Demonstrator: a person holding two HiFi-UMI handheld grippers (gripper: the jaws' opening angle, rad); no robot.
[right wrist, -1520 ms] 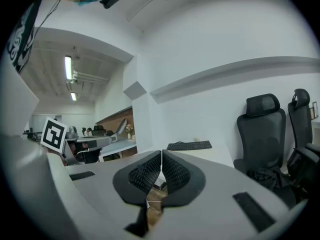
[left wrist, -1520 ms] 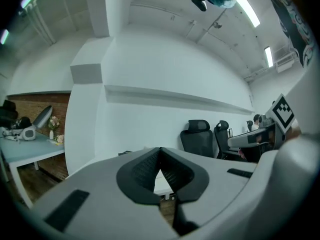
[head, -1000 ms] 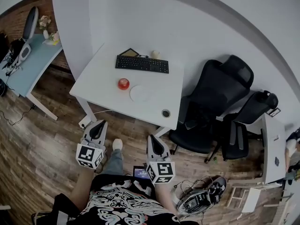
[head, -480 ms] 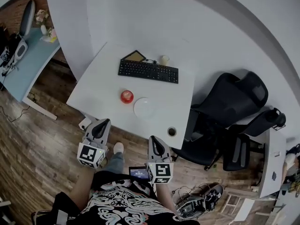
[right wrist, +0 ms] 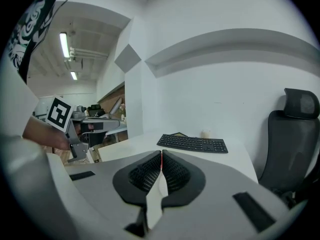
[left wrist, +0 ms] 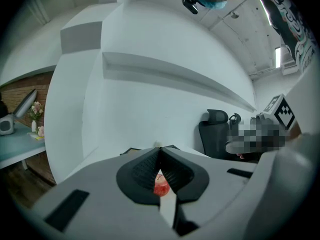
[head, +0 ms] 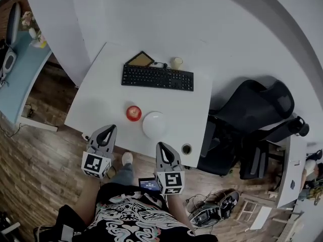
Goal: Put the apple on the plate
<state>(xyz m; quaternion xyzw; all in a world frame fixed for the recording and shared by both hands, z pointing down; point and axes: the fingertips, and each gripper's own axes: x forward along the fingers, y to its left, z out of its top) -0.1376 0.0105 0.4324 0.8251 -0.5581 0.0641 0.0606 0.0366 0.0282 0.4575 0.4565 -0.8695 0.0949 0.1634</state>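
grey left gripper (head: pixel 106 131): jaws pressed together, tips meeting, nothing between them; its own view confirms it (left wrist: pixel 159 153). right gripper (head: pixel 162 149) likewise closed and empty, tips touching in its own view (right wrist: pixel 161 155). the two are held side by side and apart. in the head view their tips sit at the near edge of the white desk (head: pixel 98 97).

apple (head: pixel 132 113): red, on the desk just ahead of the left gripper, slightly to its right. it shows through the slot below the closed tips in the left gripper view (left wrist: pixel 160 187).
plate (head: pixel 154 124): white, round, just ahead of the right gripper and slightly to its left. it's just beside the apple; touching or a sliver apart, can't tell.

bare desktop runs left of the apple out to the left edge. beyond apple and plate is another bare strip, then a black keyboard (head: pixel 157 77) across the far side. small cream cup (head: pixel 176 63) and a dark-framed tablet (head: pixel 140 60) sit behind the keyboard, by the wall. small dark-rimmed round thing (head: pixel 186 148) is right of the right gripper, near the desk's near right corner. black office chairs (head: pixel 252 110) stand past the right edge. wood floor (head: pixel 45 155) lies left of the left gripper.
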